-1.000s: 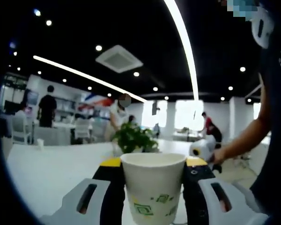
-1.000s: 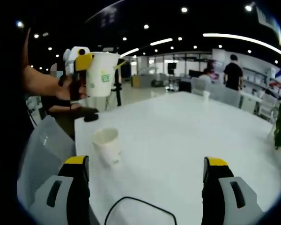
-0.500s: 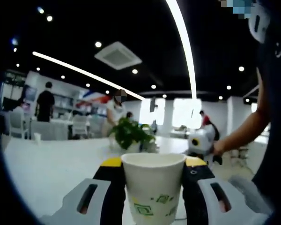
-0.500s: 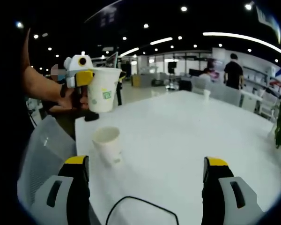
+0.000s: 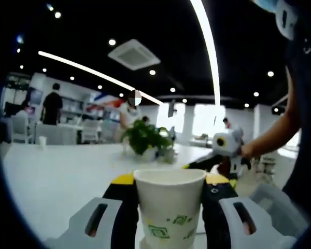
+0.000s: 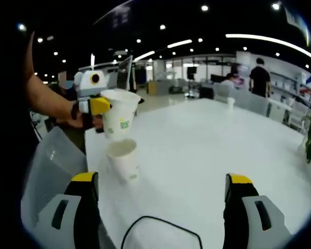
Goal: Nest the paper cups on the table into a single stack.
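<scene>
- In the left gripper view, the left tongs are clamped on a paper cup: a white, tapered cup with a rolled rim and green square marks printed low on its wall, held upright between the two black, yellow-tipped jaws.
- In the right gripper view, the same held cup shows at upper left, tilted, raised above and just behind a second paper cup.
- That second cup is plain white, tapered, mouth open upward, standing on the smooth, glossy white surface near its left edge; held cup and standing cup are close, whether they touch cannot be told.
- The right tongs stand wide apart with nothing between them; their jaws are grey with yellow caps, low over the surface.
- A thin black cable curves across the surface between those jaws.
- A leafy green plant sits farther back on the surface in the left gripper view.
- A pale mesh chair back stands beside the surface's left edge.
</scene>
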A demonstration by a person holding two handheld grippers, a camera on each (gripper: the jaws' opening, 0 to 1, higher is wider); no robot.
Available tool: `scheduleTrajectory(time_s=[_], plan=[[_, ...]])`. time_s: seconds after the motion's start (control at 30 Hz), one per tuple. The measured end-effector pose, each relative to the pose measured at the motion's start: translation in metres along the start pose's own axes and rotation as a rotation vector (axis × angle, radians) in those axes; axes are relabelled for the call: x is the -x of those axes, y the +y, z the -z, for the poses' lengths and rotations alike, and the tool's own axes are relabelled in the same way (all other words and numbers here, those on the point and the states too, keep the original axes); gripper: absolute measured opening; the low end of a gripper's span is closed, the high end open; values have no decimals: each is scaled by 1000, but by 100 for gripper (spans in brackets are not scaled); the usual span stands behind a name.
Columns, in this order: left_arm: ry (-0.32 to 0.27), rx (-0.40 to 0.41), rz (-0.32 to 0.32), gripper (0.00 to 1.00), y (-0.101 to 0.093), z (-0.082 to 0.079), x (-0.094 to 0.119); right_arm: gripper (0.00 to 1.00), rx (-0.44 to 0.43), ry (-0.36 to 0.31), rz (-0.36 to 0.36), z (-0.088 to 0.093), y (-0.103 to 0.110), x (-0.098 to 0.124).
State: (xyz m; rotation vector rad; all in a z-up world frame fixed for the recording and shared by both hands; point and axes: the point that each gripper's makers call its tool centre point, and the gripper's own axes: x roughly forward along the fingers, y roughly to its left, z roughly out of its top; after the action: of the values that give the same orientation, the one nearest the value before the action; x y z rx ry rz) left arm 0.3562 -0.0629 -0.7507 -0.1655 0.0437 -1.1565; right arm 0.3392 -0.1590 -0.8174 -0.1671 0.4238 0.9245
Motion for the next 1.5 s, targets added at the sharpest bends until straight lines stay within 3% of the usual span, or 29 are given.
scheduleTrajectory(time_s=[0.3,0.53,0.77,1.17,1.27,1.5], plan=[[15,16,-4,45,0,12,2,100,-5,-3,-5,-1,6,-3],[80,13,0,45,0,36,6,100,-5,5,-6,-1,7,-1],[113,31,-11,46,2,47,10,100,-8,7,-6,0,8,-1],[220,-24,-21,47,5,70,14,100,-8,6,-10,-1,9,-3],[285,-83,-11,47,3,81,15,100,-9,8,-9,0,10,-2],[291,-73,-19,48,3,84,16,100,-11,6,-10,0,11,-1]])
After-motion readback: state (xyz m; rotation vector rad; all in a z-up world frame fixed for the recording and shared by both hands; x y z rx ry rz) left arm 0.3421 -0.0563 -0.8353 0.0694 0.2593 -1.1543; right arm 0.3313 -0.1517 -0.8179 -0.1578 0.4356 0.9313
